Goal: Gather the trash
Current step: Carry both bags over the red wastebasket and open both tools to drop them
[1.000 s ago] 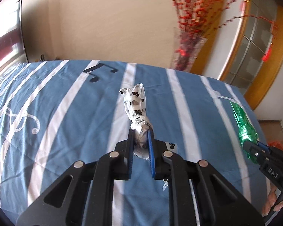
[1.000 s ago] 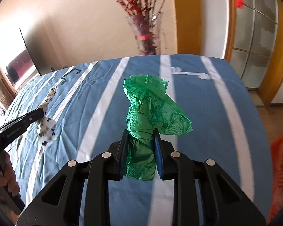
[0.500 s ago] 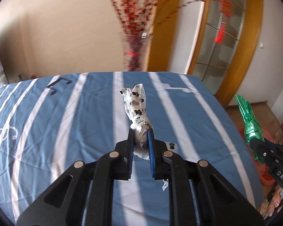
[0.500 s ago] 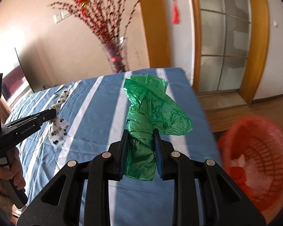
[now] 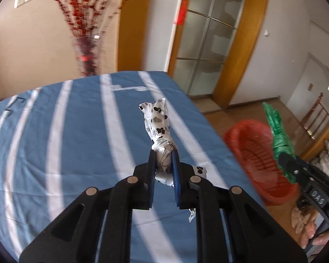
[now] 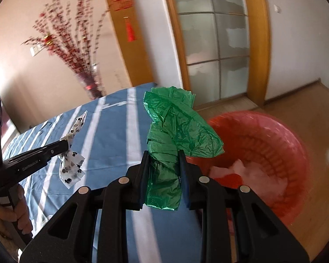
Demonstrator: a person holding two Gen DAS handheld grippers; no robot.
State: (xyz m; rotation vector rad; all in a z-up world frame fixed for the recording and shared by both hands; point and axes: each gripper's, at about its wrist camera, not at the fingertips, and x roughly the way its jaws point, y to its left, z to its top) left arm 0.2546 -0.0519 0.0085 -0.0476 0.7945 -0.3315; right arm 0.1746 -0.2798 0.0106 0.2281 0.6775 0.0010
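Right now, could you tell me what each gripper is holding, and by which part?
The left gripper is shut on a white paw-print plastic bag, near its twisted lower end. The right gripper is shut on a green plastic bag, around its bunched middle.

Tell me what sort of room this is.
Probably a bedroom in a home: a bed with a blue striped cover, a vase of red berry branches against the wall, and a wood-framed frosted glass door onto wooden flooring.

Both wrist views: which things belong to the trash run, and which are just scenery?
Job: white spotted bag in left gripper; green bag in right gripper; red basket.
Scenery: striped bed cover; vase of red branches; glass door.
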